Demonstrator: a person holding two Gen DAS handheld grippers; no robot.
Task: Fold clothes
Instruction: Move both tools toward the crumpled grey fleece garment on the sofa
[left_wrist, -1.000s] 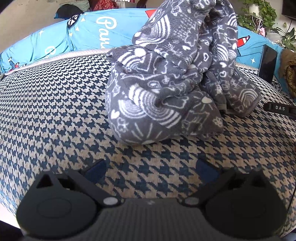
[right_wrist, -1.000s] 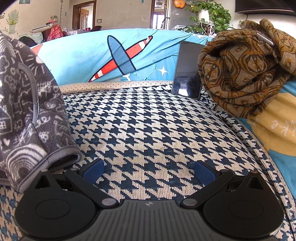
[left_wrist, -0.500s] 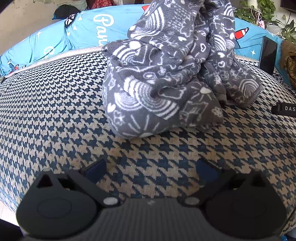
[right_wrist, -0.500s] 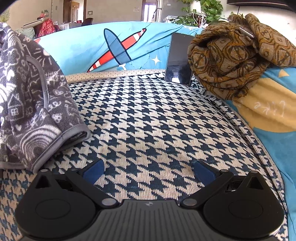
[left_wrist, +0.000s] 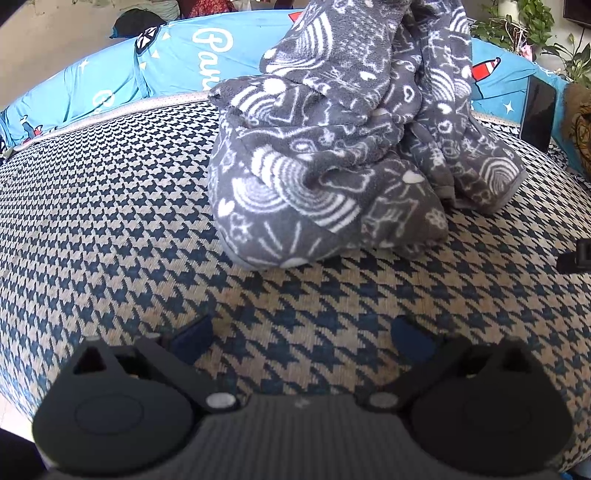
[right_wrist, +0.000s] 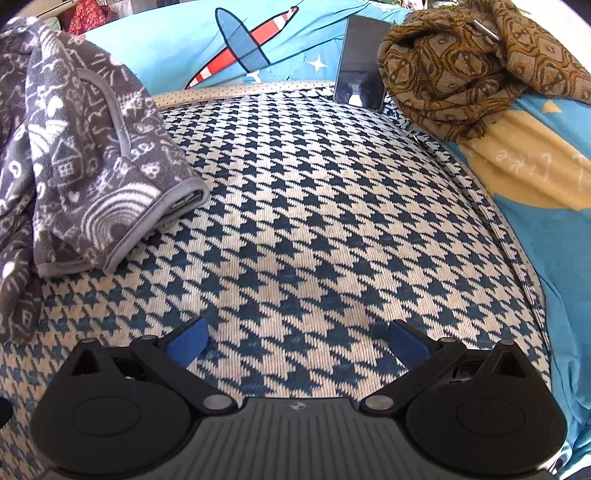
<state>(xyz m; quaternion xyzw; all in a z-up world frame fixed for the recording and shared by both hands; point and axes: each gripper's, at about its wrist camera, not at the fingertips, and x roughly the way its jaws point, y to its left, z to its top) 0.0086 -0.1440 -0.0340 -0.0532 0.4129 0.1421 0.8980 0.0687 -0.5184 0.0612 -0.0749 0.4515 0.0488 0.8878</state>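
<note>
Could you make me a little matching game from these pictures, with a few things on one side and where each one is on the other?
Things:
1. grey patterned fleece garment
2. brown patterned scarf
3. black phone
4. right gripper

Places:
A. propped upright against the blue airplane-print cushion
B. open, over bare houndstooth cover
C. bunched in a heap on the houndstooth cover, on the side toward the left gripper
D. piled at the cover's far right corner, beside the phone

Pairs: 1-C, 2-D, 3-A, 4-B
</note>
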